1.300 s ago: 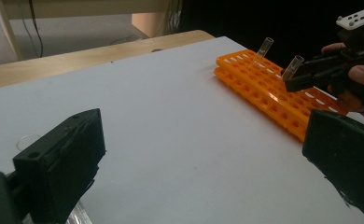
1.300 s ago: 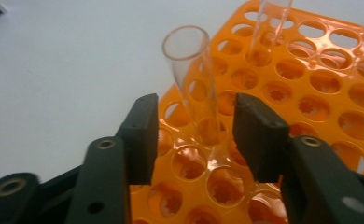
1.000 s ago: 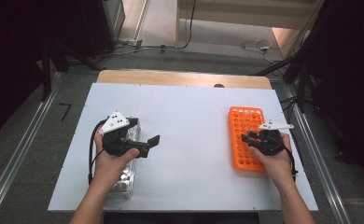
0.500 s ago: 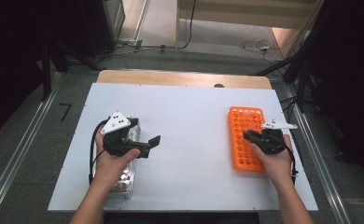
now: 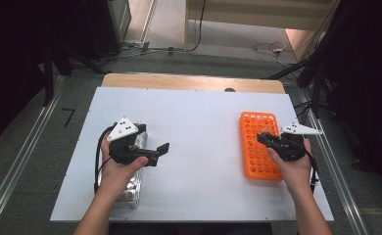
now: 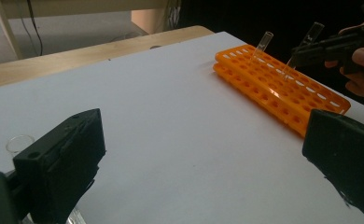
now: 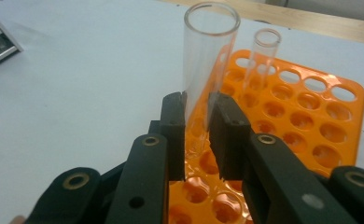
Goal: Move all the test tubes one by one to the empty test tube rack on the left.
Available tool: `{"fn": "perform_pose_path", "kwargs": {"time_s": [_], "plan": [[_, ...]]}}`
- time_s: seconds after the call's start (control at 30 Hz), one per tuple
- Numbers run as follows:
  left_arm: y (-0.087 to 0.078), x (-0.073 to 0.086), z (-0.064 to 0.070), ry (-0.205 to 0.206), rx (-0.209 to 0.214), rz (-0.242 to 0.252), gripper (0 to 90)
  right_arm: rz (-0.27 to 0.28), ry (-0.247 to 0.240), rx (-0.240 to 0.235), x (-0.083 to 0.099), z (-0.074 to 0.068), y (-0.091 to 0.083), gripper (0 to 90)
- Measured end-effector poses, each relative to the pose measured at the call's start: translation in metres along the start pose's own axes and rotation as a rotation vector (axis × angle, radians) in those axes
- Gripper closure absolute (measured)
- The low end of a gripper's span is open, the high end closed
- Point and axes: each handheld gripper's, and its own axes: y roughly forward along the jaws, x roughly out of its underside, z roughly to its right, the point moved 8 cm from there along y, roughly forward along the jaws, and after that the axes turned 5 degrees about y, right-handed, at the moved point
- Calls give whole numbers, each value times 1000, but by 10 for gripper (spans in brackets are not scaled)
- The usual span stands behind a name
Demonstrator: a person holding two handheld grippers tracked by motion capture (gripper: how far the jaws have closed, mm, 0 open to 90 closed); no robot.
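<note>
1. A white tabletop carries an orange tube rack on its right side and a clear container near its front left edge.
2. The rack is a flat orange block with rows of round holes; nearly all of the holes seen are vacant.
3. One clear glass tube stands in a hole near the far end of the rack, its open mouth upward.
4. The right claw is clenched on a second clear tube, its two black jaws pressing the glass from either side low on its length.
5. This gripped tube is open at the top and looks empty; its lower end hangs over the rack holes, slightly tilted. Whether the tip has entered a hole cannot be told.
6. In the high view the right claw lies over the rack's right-hand portion, held by the person's right hand.
7. The left claw is released, its jaws spread wide and nothing between them. It points toward the middle of the tabletop, above the bare white surface.
8. The clear container sits under the person's left hand and forearm; its contents are too blurred to tell.
9. In the left gripper view a small clear rim shows beside the left jaw.
</note>
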Motion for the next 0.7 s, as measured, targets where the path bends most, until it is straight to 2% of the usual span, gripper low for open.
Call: {"fn": "perform_pose_path", "kwargs": {"time_s": [0.43, 0.7], "plan": [[5, 1, 8, 0, 19, -7, 0, -1, -56, -114, -7, -34, -3, 740], [10, 3, 15, 9, 36, -19, 0, -12, -88, -166, -9, -53, -1, 740]]}}
